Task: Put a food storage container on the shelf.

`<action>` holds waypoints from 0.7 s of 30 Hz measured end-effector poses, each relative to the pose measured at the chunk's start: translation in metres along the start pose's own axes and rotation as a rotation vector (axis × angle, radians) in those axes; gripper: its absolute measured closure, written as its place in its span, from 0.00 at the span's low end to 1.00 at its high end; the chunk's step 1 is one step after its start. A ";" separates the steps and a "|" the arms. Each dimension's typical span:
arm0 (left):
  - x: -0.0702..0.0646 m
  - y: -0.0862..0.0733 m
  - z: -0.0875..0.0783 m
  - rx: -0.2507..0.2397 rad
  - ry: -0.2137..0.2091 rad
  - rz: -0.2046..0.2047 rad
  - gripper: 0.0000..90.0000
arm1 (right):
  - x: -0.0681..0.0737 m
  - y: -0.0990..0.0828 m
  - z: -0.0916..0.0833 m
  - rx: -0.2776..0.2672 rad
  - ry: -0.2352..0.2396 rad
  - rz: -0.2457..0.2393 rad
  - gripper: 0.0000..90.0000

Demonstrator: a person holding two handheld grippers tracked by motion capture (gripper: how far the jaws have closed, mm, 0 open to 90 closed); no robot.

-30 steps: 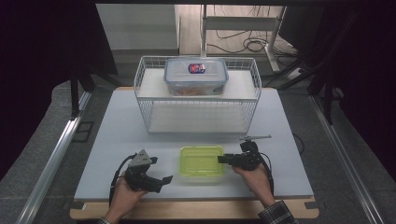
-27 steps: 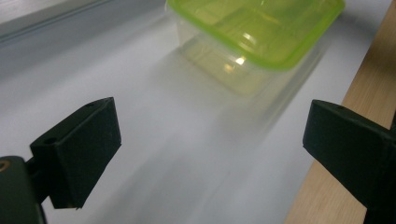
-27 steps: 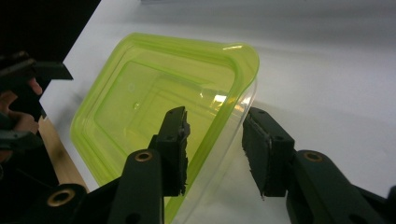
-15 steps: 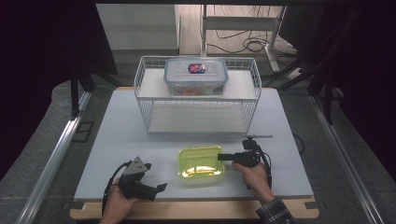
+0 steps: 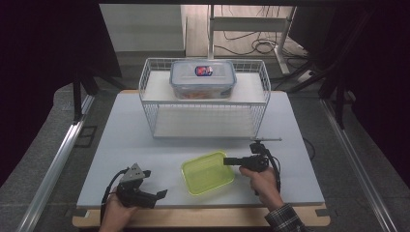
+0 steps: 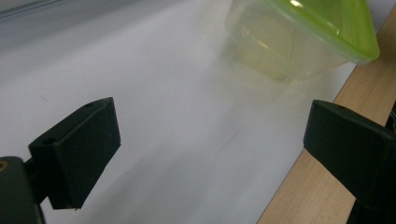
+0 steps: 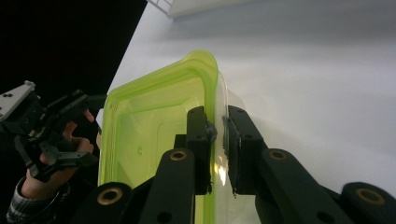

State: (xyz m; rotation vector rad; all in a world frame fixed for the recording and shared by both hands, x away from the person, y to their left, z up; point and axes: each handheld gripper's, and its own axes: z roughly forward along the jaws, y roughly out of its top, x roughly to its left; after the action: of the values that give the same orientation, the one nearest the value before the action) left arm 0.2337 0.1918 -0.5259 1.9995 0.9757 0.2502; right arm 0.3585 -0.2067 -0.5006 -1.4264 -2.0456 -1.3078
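A clear container with a lime-green lid (image 5: 208, 171) lies near the front middle of the white table and looks slightly tilted. My right gripper (image 5: 227, 161) reaches it from the right. In the right gripper view its jaws (image 7: 219, 135) have just been closing and now pinch the container's (image 7: 154, 126) rim and lid edge. My left gripper (image 5: 155, 184) is at the front left, open and empty, a short way from the container. In the left gripper view its jaws (image 6: 210, 149) stand wide apart over bare table, with the container (image 6: 299, 42) farther off.
A white wire rack (image 5: 203, 104) stands at the back middle with a clear lidded box (image 5: 203, 77) on top of it. The table's wooden front edge (image 5: 193, 218) runs just before my hands. Dark floor and metal rails flank the table.
The left gripper has drawn back toward the front edge. The right jaws have closed on the container's edge, and the container has shifted and tilted a little.
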 end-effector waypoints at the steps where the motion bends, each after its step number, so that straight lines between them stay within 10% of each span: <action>1: 0.000 0.000 0.000 -0.001 0.003 0.000 0.04 | 0.002 0.002 -0.004 -0.015 0.001 -0.006 0.89; 21: 0.002 -0.003 0.002 -0.023 0.012 0.000 0.03 | 0.030 0.029 -0.041 -0.127 -0.002 -0.077 0.89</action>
State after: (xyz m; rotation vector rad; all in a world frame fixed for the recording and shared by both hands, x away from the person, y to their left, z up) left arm 0.2344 0.1928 -0.5294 1.9794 0.9756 0.2726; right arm 0.3605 -0.2213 -0.4438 -1.4151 -2.0702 -1.4925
